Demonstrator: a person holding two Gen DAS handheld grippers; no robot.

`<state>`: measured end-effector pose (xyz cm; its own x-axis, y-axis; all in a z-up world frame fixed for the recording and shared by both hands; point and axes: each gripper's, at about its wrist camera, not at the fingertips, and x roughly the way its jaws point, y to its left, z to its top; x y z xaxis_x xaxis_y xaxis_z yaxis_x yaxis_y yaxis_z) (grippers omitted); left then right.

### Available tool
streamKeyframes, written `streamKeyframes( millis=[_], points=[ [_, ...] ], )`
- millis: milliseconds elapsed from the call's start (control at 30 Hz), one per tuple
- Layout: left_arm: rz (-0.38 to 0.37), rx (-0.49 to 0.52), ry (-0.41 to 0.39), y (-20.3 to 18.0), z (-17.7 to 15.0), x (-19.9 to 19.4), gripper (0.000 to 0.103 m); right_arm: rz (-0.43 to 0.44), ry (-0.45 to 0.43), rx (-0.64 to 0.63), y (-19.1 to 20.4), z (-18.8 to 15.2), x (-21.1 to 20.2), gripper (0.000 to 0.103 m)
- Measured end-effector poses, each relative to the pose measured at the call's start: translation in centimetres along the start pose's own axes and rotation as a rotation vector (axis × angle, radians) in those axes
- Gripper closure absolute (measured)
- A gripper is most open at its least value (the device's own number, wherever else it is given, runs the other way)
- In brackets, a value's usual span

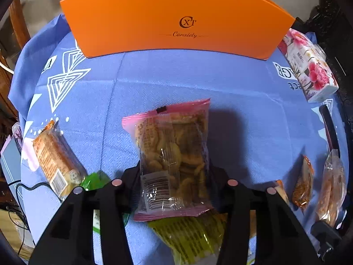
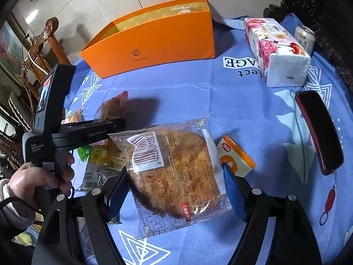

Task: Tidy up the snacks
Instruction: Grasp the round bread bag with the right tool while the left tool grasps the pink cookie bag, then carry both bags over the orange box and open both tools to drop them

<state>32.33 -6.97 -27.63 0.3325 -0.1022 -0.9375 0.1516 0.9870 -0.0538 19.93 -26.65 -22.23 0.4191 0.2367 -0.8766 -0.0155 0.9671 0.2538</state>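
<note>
left fingers (image 1: 174,183) are clamped on a pink-edged snack pack (image 1: 174,154), which is held up off the blue tablecloth (image 1: 198,77) with its barcode end toward the camera. right fingers (image 2: 176,190) are spread either side of a clear flat cake pack (image 2: 176,172); whether the blue pads (image 2: 115,201) are pressing it cannot be told, a gap seems visible on both sides. the cake pack is seen lying flat on the cloth on the table.

an orange box (image 2: 154,44) is placed open-topped at the far side of the table. under the left gripper a yellow-green snack pack (image 1: 189,234) is lying on the cloth, and an orange-wrapped bar (image 1: 57,161) is lying to its left. a small orange-and-white pack (image 2: 236,156) is touching the right edge of the cake pack. more snack packs (image 2: 103,159) are piled beneath the left gripper as seen from the right wrist.

a floral tissue pack (image 2: 278,50) is set at the far right, with a drink can (image 2: 305,38) just behind it. a dark red phone (image 2: 320,130) is lying near the right edge. the left gripper's handle is gripped by a hand (image 2: 33,181).
</note>
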Motion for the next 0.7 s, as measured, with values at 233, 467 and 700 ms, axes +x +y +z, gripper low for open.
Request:
streamKeyframes(
  millis=[233, 467, 700],
  points=[
    [0.024, 0.011, -0.063, 1.5, -0.9, -3.7, 0.057, -0.002, -0.028, -0.001, 0.3, -0.3, -1.5, 0.023],
    [0.056, 0.006, -0.152, 2.3, -1.1, -8.9, 0.057, 0.009, -0.069, -0.012, 1.6, -0.4, -3.5, 0.023],
    [0.069, 0.006, -0.254, 2.3, -0.5, -13.7, 0.057, 0.026, -0.143, -0.033, 3.2, 0.7, -6.4, 0.023]
  ],
)
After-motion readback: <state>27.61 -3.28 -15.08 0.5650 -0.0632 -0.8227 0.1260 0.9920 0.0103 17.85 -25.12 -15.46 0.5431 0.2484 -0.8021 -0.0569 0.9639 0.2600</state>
